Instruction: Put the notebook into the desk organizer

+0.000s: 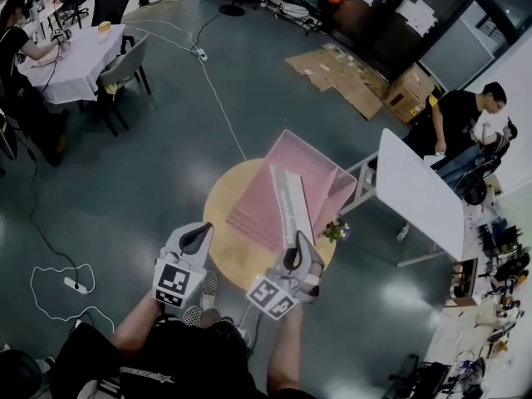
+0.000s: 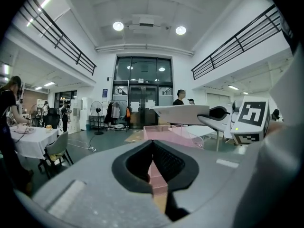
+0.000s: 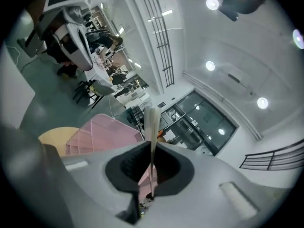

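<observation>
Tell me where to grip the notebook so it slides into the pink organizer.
Probably its near end, from your side, as the right gripper has it: the notebook is thin and stands on edge, so the jaws clamp its flat faces and the far end is free to enter the desk organizer.

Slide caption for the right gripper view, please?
Right gripper clamps the notebook edge-on, above the pink desk organizer on a round table.

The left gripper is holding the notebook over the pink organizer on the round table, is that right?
Not the left one. The right gripper holds the notebook over the pink organizer on the round table. The right gripper view shows its fingers shut on the notebook's edge. The left gripper holds nothing.
</observation>
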{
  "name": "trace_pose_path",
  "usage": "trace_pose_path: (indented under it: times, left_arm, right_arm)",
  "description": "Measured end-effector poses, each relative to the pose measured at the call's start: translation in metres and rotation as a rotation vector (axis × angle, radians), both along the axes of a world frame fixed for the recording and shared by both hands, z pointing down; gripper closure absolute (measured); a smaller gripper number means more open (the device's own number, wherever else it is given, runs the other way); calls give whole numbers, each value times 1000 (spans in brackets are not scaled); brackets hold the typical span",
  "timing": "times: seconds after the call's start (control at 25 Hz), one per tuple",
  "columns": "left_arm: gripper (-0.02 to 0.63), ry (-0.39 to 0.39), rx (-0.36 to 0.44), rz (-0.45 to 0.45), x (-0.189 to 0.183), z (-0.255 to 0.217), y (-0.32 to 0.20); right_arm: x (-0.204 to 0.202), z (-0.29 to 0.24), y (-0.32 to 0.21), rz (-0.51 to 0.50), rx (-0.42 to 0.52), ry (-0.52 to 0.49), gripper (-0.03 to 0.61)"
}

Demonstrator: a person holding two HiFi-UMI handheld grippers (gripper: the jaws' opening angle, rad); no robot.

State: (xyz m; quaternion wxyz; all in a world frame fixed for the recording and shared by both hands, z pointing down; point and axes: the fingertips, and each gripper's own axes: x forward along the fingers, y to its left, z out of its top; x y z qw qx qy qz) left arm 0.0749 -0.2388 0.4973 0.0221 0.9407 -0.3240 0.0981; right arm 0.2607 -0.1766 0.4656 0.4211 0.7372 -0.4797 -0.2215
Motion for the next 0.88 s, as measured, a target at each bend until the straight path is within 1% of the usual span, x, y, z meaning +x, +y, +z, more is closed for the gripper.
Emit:
trace_pose_path:
  times: [0.16,0.28,0.52,0.68,0.88]
  left_arm:
    - [603,-13,-22,-14,6,13,-14]
    - [603,-20,-35,-27,7,20,-26]
    - [603,-32,-57,-45,9,29,-43]
    - [603,-34,-65,-46,11,34,-50]
    - [603,-45,-85,-65,6,41,-54]
  right_arm:
    - [8,20,-26,-3,-76,55,565]
    - [15,35,-44,7,-137,73,565]
    - [18,64,-65,16,-270,130,563]
    - [13,82,-74,-5,-333,140,560]
    - [5,104,-76,-68,-440,152,555]
